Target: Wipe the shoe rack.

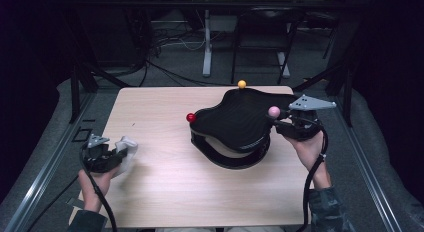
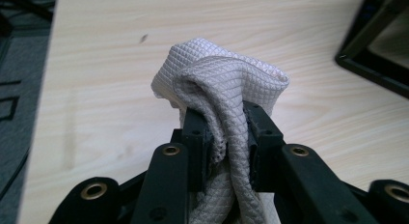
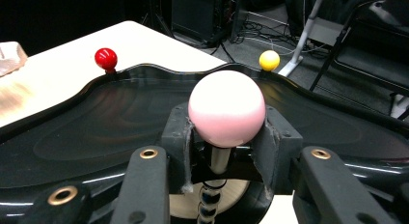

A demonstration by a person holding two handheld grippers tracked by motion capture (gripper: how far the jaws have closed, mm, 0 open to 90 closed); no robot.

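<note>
left gripper [image 2: 225, 137] pinches a white cloth [image 2: 219, 84] at lower left of the high view – its weave shows close up; right gripper [image 3: 226, 137] clamps the pink knob [image 3: 226, 108] on the black tray [image 1: 235, 122].

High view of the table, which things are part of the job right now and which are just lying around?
In use:
- white cloth, clamped in the left gripper
- pink ball, gripped by the right gripper
- black tray that carries the ball

Just there:
- red ball
- yellow ball
- cables on the floor
</note>
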